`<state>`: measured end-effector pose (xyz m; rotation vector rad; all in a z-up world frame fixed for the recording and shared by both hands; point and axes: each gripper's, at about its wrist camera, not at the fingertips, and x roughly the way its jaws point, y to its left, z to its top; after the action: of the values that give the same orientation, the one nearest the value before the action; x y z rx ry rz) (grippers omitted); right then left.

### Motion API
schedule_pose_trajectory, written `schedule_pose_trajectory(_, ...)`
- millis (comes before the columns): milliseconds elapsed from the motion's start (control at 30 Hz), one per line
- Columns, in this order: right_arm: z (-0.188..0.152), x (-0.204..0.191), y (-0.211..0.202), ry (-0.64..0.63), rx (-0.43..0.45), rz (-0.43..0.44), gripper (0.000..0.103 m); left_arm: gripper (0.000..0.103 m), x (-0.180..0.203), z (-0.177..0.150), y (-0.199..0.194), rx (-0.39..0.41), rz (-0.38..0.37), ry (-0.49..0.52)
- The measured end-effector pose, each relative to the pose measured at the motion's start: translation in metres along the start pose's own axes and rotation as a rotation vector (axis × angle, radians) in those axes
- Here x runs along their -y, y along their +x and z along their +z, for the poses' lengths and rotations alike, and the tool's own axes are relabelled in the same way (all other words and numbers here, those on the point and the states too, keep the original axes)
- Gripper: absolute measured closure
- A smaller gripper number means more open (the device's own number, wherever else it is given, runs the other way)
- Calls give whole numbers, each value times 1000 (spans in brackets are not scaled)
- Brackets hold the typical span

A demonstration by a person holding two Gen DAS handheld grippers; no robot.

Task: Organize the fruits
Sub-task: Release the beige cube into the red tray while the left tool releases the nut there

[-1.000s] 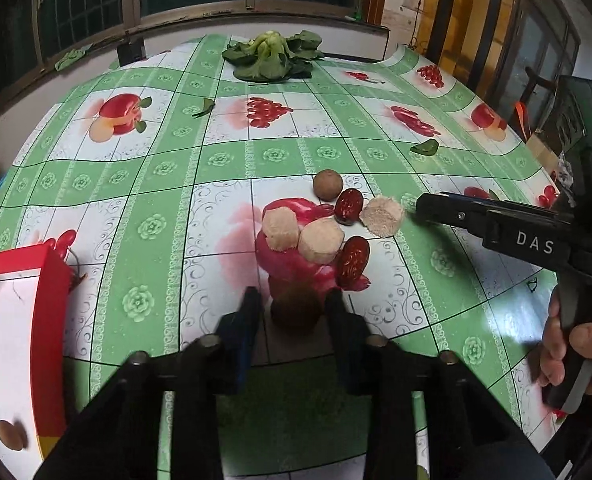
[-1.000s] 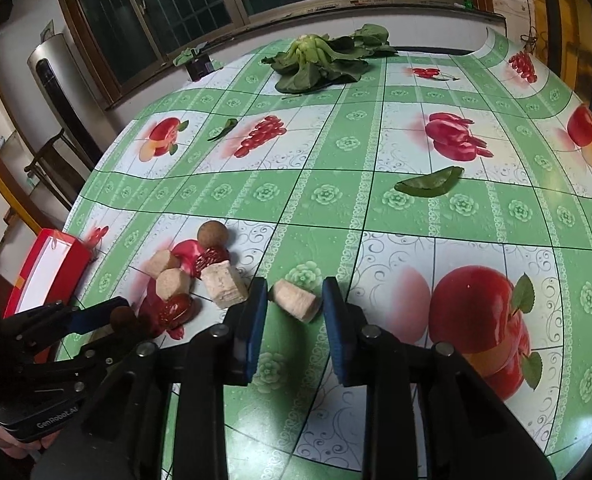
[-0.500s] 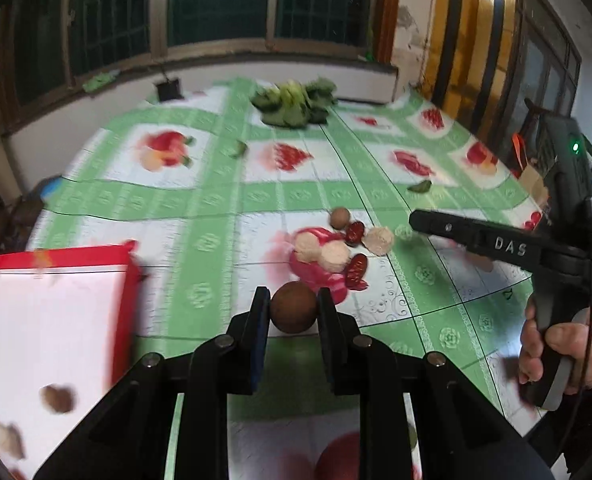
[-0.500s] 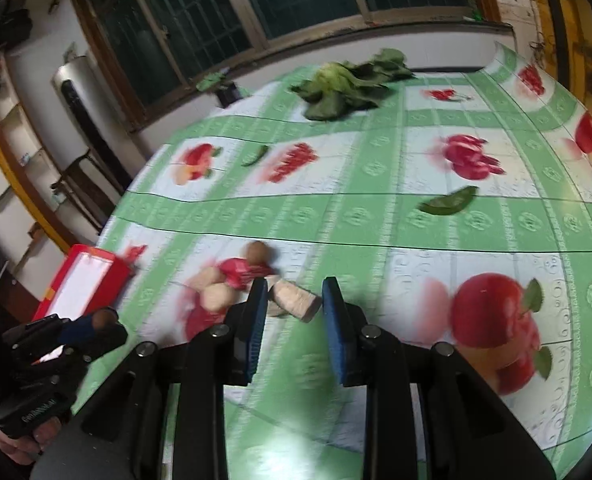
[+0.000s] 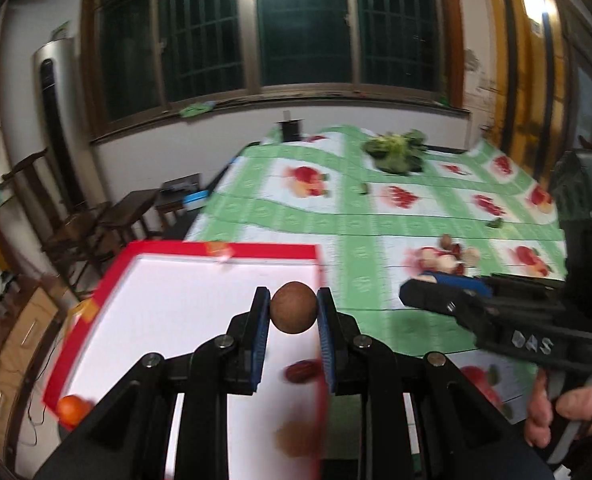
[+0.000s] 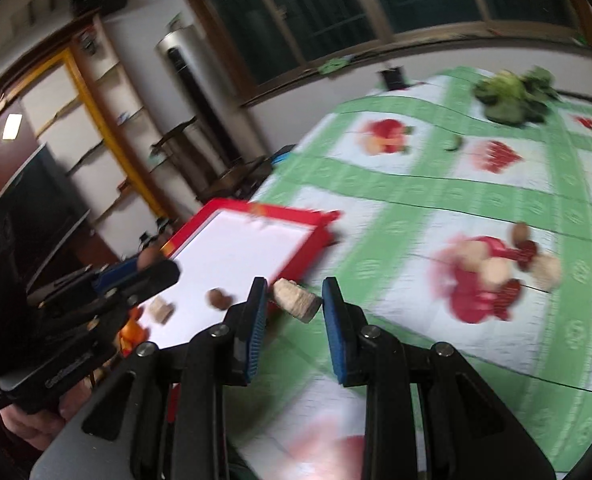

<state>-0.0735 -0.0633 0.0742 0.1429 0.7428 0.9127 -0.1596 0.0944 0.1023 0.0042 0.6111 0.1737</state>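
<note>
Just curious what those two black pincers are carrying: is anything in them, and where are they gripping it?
The left gripper pinches a round brown fruit by its sides. The right gripper holds a pale chunk by its two ends.

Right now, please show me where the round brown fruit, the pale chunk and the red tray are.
round brown fruit (image 5: 294, 307), left wrist view, middle of its front.
pale chunk (image 6: 297, 300), right wrist view, its rough side.
red tray (image 5: 232, 249), left wrist view, far rim.

Readable lettering on the tools
White "DAS" stands on the right tool's (image 5: 435, 292) black body; raised lettering on the left tool's (image 6: 152, 272) body is too blurred to read.
</note>
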Motion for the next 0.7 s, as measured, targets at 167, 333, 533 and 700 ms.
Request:
schedule_pose_trajectory(167, -7, -37, 23, -54, -48, 32, 73, 81, -33, -16, 8, -30, 46, -61)
schedule_pose_trajectory(333, -16, -61, 43, -91, -94, 43, 73, 81, -53, -27, 14, -42, 86, -90)
schedule_pose_trajectory(533, -23, -74, 65, -126, -138, 29, 73, 80, -71, -38, 21, -77, 132, -124)
schedule_pose_trajectory(700, -23, -73, 70, -99, -152, 51, 71, 73, -76, -41, 24, -96, 177, -124)
